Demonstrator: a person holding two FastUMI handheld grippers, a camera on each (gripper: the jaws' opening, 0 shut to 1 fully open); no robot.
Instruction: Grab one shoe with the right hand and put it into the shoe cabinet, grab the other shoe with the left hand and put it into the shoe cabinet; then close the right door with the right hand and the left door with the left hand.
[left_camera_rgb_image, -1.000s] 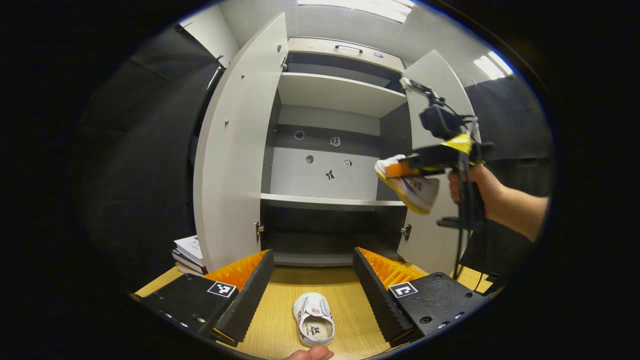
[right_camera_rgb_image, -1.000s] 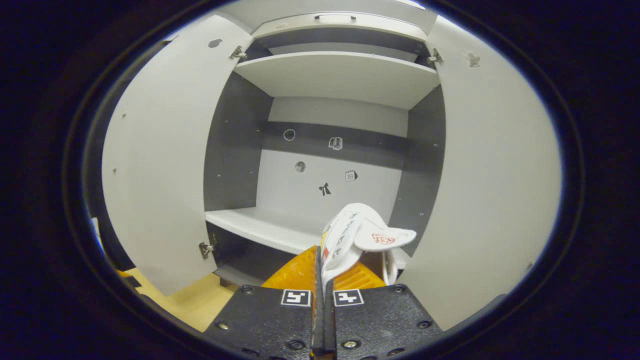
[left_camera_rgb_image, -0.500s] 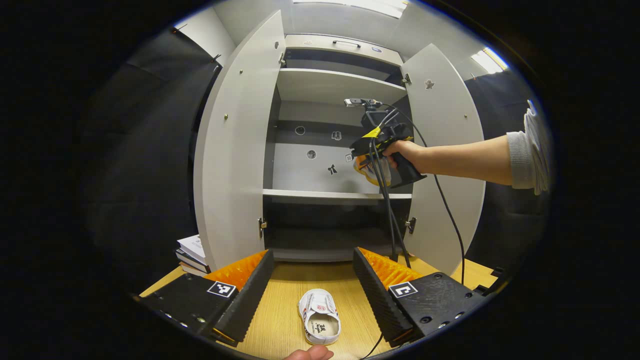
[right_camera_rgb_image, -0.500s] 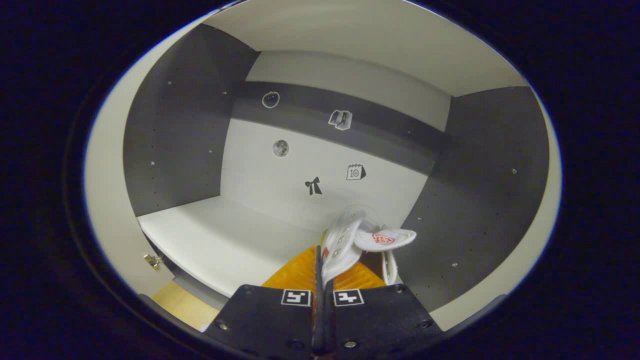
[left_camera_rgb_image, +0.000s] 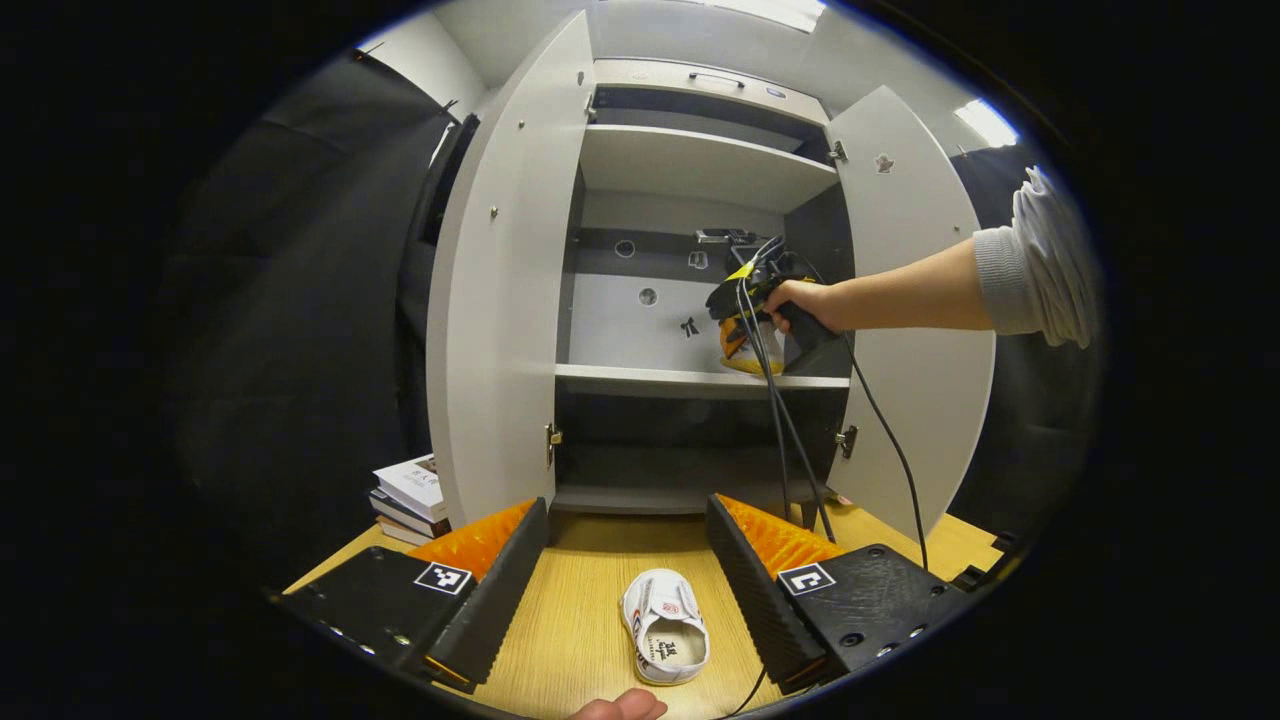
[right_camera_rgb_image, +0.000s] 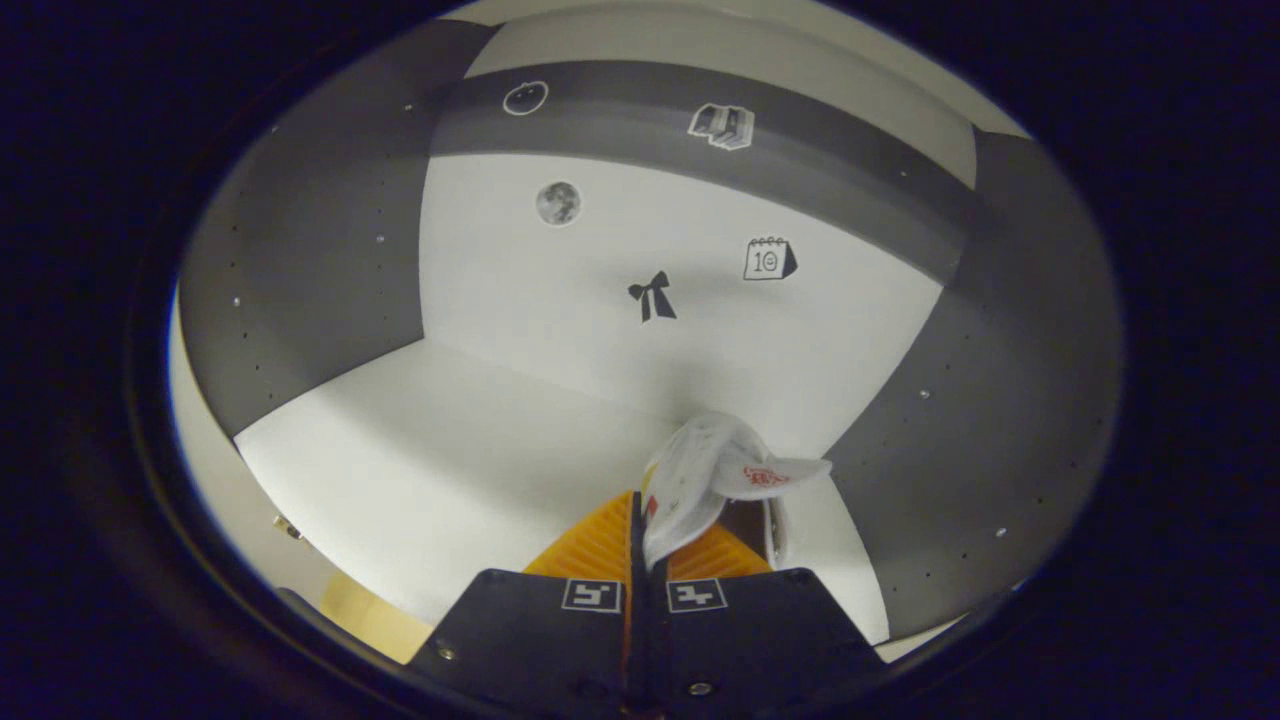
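Cabinet (left_camera_rgb_image: 500, 300) doors open. Your right gripper (right_camera_rgb_image: 645, 545) pinches shoe (right_camera_rgb_image: 705, 470) over middle shelf (right_camera_rgb_image: 440, 450). Left gripper (left_camera_rgb_image: 625, 560) wide, second shoe (left_camera_rgb_image: 665, 625) on table (left_camera_rgb_image: 570, 620) before cabinet. Doors left.

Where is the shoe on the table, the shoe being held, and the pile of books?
Shoe on the table (left_camera_rgb_image: 665, 627), left gripper view, on its insole.
Held shoe (right_camera_rgb_image: 700, 470), right gripper view, on its white upper.
Pile of books (left_camera_rgb_image: 410, 490), left gripper view, on the top cover.
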